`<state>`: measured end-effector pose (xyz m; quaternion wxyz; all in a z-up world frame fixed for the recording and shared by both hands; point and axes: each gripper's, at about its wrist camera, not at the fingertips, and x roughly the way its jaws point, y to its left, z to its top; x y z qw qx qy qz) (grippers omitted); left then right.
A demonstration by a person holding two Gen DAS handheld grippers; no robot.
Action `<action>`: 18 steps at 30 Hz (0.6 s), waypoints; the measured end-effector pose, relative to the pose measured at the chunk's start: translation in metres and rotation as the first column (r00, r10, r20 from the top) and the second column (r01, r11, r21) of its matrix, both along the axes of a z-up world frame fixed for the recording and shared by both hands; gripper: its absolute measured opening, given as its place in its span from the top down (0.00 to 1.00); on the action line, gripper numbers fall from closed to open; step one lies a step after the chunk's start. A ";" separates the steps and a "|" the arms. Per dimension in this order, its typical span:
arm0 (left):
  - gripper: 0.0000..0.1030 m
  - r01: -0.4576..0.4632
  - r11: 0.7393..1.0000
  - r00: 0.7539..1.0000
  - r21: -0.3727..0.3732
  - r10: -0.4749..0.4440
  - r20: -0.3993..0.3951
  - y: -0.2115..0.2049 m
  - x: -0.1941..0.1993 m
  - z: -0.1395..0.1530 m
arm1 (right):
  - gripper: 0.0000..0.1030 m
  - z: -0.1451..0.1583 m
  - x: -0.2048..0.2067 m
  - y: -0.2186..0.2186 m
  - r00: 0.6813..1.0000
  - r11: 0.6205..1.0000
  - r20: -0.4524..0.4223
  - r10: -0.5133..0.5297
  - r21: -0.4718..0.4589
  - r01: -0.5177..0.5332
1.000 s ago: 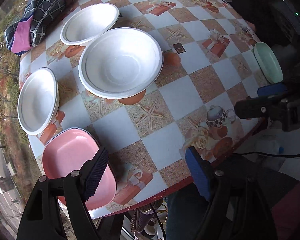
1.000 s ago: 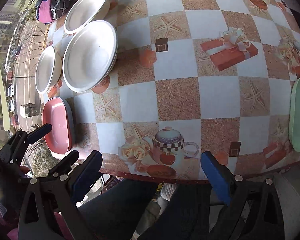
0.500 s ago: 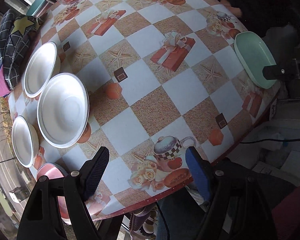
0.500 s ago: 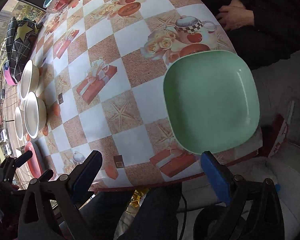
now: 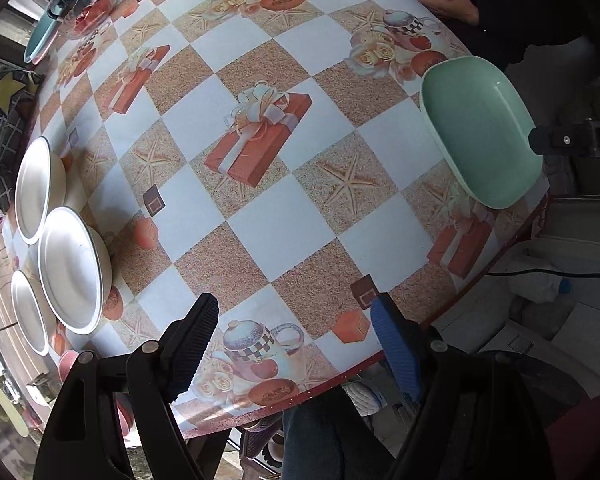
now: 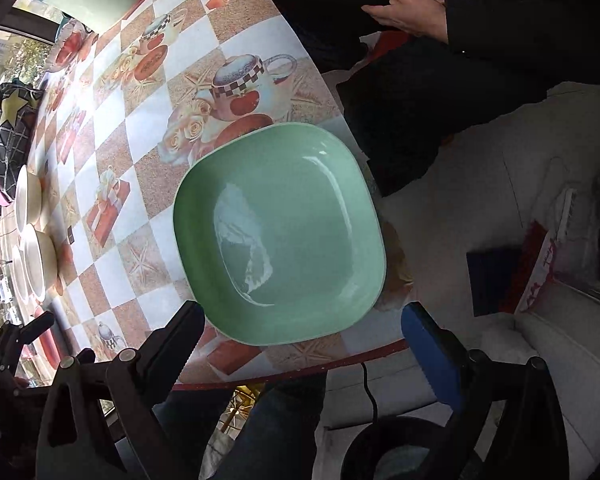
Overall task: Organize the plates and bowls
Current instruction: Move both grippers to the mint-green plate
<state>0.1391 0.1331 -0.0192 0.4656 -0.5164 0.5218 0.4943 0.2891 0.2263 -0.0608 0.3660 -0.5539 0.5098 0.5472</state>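
Near the bench's right edge (image 6: 260, 364) sits the green plate (image 6: 278, 236), directly ahead of our right tongs (image 6: 300, 340), which are spread wide and hold nothing. Our left tongs (image 5: 296, 340) are likewise spread and empty, above the bench's front edge. Far to the left, three white bowls (image 5: 70, 268) sit side by side, unstacked, and a pink plate (image 5: 68, 362) peeks out at the edge beside them. We judge the task barely started: nothing is nested or gathered, and the green plate lies well apart from the other dishes. Compared with a second ago, both views have swung rightward: the bowls and pink plate, then large before the left tongs, have receded to the margin, and the green plate, then a sliver, now fills the right view.
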 end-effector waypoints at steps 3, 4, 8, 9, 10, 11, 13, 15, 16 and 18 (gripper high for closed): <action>0.21 -0.021 1.000 1.000 -0.016 0.021 0.010 0.008 0.007 -0.006 | 0.04 -0.003 0.006 0.003 1.000 1.000 0.008 0.013 -0.001 -0.013; 0.21 -0.028 0.999 0.999 -0.021 0.029 0.014 0.010 0.008 -0.008 | 0.04 -0.005 0.007 0.005 1.000 1.000 0.009 0.018 -0.002 -0.018; 0.21 -0.086 0.996 0.996 -0.037 0.087 0.024 0.026 0.012 -0.016 | 0.04 -0.013 0.008 0.011 0.998 0.999 0.027 0.050 0.002 -0.050; 0.21 -0.107 0.994 0.994 -0.038 0.108 0.031 0.032 0.015 -0.018 | 0.04 -0.014 0.007 0.013 0.997 0.998 0.035 0.062 0.006 -0.062; 0.21 -0.126 0.991 0.991 -0.036 0.127 0.040 0.037 0.017 -0.019 | 0.04 -0.016 0.006 0.015 0.996 0.997 0.045 0.072 0.013 -0.072; 0.21 -0.141 0.990 0.989 -0.032 0.142 0.046 0.044 0.020 -0.020 | 0.04 -0.017 0.005 0.017 0.995 0.996 0.055 0.082 0.020 -0.083; 0.21 -0.153 0.988 0.987 -0.024 0.154 0.046 0.054 0.027 -0.023 | 0.04 -0.022 0.004 0.022 0.992 0.994 0.079 0.100 0.033 -0.103; 0.21 -0.154 0.988 0.987 -0.023 0.154 0.042 0.062 0.034 -0.028 | 0.04 -0.026 0.003 0.028 0.988 0.992 0.106 0.115 0.041 -0.120; 0.21 -0.157 0.987 0.987 -0.023 0.157 0.042 0.066 0.039 -0.031 | 0.04 -0.029 0.003 0.031 0.985 0.991 0.120 0.123 0.042 -0.129; 0.21 -0.166 0.986 0.985 -0.022 0.167 0.049 0.072 0.045 -0.036 | 0.04 -0.033 0.001 0.034 0.982 0.989 0.132 0.136 0.043 -0.142</action>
